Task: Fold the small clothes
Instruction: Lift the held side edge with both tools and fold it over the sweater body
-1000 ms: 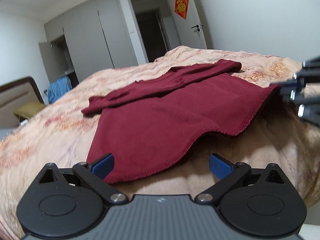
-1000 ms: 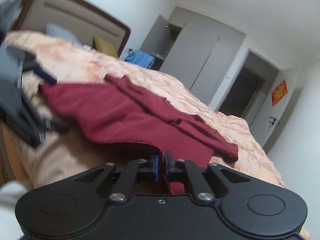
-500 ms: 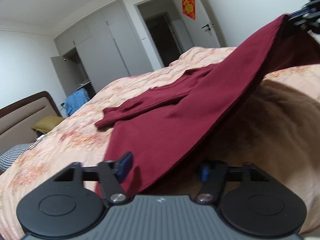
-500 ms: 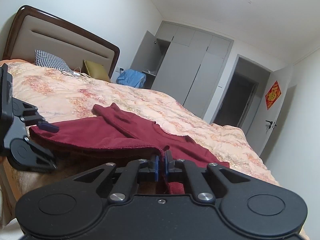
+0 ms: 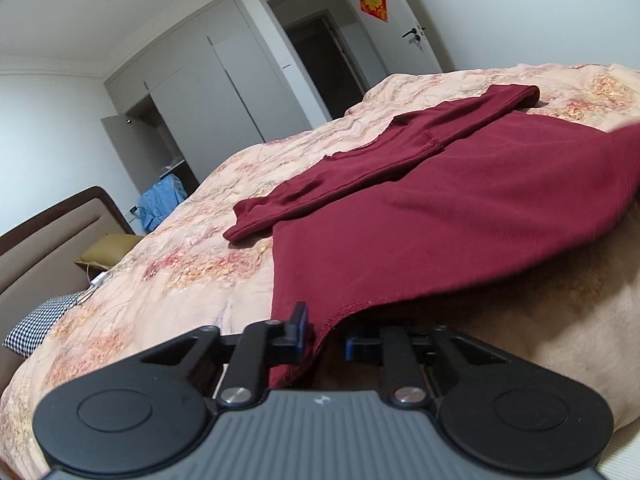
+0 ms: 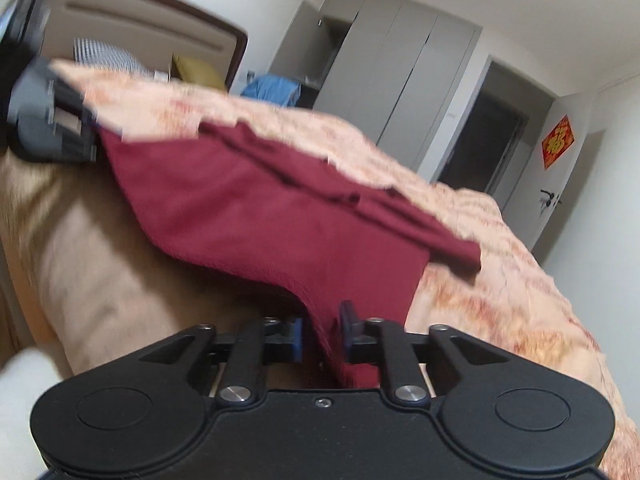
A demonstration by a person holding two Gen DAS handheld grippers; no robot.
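Observation:
A dark red garment [image 5: 460,216] lies spread on the bed, its sleeves folded across its far side. My left gripper [image 5: 323,334] stands at the garment's near left hem corner, jaws narrowly apart, with the hem hanging between the blue pads. In the right wrist view my right gripper [image 6: 320,334] holds the garment's [image 6: 280,216] near right hem corner between its blue pads, jaws a little apart. The left gripper also shows, blurred, at the far left of that view [image 6: 48,128].
The bed has a peach floral cover [image 5: 180,264] and a brown headboard [image 5: 48,232]. A checked pillow [image 5: 36,320] and an olive pillow [image 5: 108,252] lie by the headboard. Grey wardrobes [image 5: 208,92], blue clothes [image 5: 160,200] and an open door [image 5: 404,28] stand beyond.
My left gripper has narrowed onto the hem corner. The raised right hem has come back down toward the bed. My right gripper's jaws have parted a little around the cloth.

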